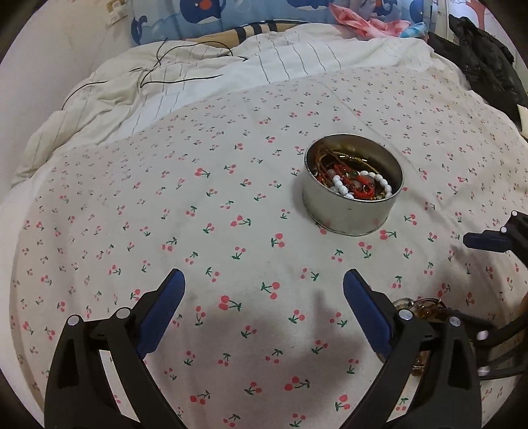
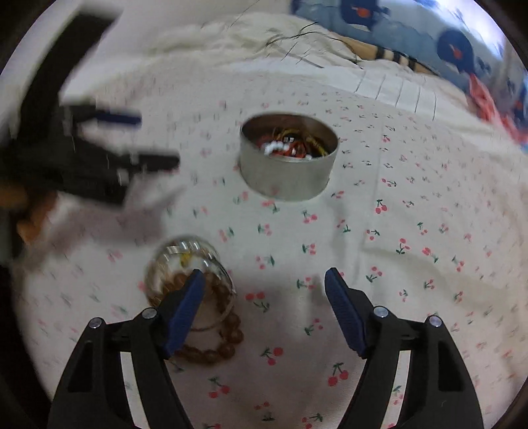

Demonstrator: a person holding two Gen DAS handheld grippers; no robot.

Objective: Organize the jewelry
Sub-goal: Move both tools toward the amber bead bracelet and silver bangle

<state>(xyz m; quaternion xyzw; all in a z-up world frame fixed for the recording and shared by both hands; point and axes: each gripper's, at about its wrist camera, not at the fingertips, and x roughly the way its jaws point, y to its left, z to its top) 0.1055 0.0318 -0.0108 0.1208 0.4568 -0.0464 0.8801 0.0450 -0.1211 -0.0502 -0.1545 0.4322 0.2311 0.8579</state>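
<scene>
On a bed spread with a white cherry-print sheet [image 1: 231, 204], a round silver metal tin [image 1: 353, 189] sits open at about one o'clock from the left gripper [image 1: 264, 290], which hovers over bare fabric with its blue-padded fingers [image 1: 165, 310] spread wide and nothing between them. The tin holds a tangle of jewelry: a white bead bracelet [image 1: 359, 186] lies over red cords and gold-coloured strands. In the right wrist view the same tin stands at twelve o'clock from the right gripper [image 2: 264, 280], whose fingers are also wide apart and empty. A brown wooden bead bracelet [image 2: 214, 343] lies on the sheet at about nine o'clock from that gripper, partly behind its left finger and touching a clear glass bangle [image 2: 184, 254] just beyond it; the view is motion-blurred, so finer detail cannot be told. Both pieces lie outside the tin, near it. A rumpled cream striped quilt [image 1: 198, 76] with a thin black cable [image 1: 165, 72] across it fills the far side at twelve o'clock, below blue whale-print fabric [image 1: 211, 16].
</scene>
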